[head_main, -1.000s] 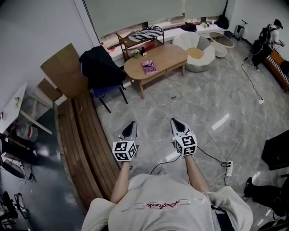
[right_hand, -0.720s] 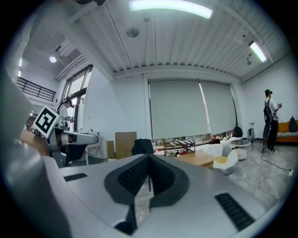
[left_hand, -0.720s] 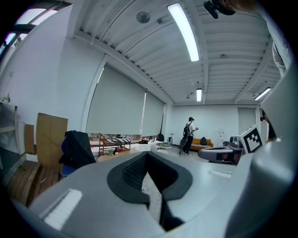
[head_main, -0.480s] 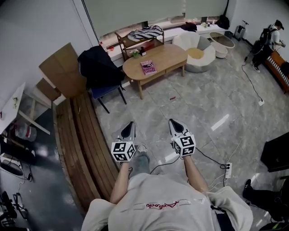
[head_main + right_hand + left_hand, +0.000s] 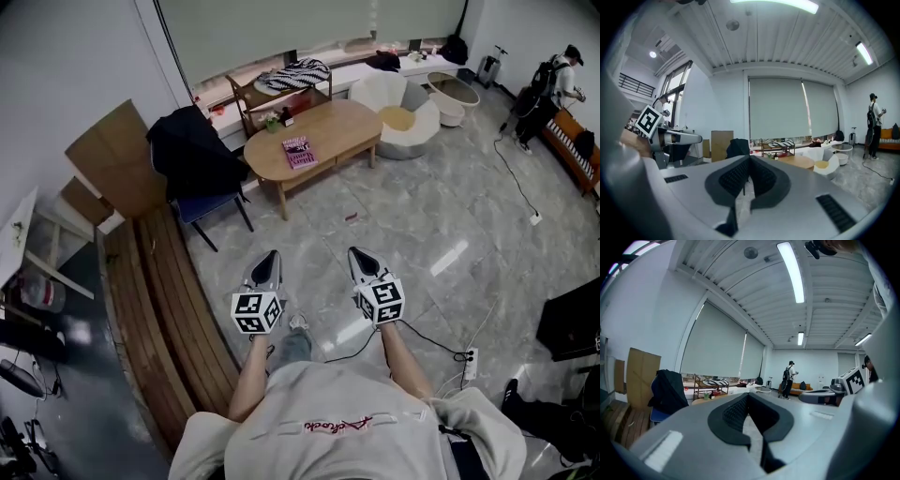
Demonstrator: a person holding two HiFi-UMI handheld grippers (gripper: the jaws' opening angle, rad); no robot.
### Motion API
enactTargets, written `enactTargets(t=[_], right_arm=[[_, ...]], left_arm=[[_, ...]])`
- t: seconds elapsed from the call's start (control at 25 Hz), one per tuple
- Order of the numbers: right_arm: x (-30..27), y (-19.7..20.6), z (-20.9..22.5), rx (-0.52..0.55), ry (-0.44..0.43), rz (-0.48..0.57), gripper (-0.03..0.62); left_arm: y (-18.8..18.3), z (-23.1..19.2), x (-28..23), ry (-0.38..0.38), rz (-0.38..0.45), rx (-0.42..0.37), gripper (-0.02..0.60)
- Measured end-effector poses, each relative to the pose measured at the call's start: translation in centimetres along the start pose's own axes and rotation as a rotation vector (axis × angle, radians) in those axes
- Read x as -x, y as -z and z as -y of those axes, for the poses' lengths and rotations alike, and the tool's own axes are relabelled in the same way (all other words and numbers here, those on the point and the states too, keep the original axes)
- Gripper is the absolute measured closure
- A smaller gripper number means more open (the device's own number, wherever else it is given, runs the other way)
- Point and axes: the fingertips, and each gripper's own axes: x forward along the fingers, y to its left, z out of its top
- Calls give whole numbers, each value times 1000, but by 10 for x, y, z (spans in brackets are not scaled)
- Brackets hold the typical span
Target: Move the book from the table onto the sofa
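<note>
White T-shirt (image 5: pixel 342 436) (red script); grey left claw (image 5: pixel 272 257) and right claw (image 5: pixel 357 254).

Before you, grey marble floor (image 5: pixel 412 225) gleams across the frame's middle. At upper centre a pale blind (image 5: pixel 272 28) covers the window, with an oval wooden table (image 5: pixel 347 127) below it. Wooden planks (image 5: pixel 159 291) lie at left beside a chair (image 5: pixel 211 203) draped in dark cloth.

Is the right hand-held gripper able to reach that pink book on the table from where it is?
Probably not yet: the right hand-held gripper is far short of the book on the table, though mostly open floor lies between.
</note>
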Motion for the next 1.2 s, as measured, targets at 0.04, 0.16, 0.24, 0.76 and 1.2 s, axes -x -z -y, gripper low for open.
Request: enactTargets(t=[0.04, 0.16, 0.24, 0.76, 1.2], right_arm=[[-9, -3, 4, 2, 2, 1, 586], [-38, -13, 15, 6, 7, 4, 586], [-59, -19, 21, 8, 10, 2, 587], [-185, -54, 50, 8, 24, -5, 586], [-262, -62, 61, 12, 53, -9, 586]], left_arm=[[-3, -6, -9, 2, 2, 1, 572], [-11, -23, -33, 9, 6, 6, 572], [-16, -37, -49, 12, 3, 11, 572], [-52, -128, -141, 24, 4, 24, 572], [-59, -187, -198, 58, 0, 33, 572]])
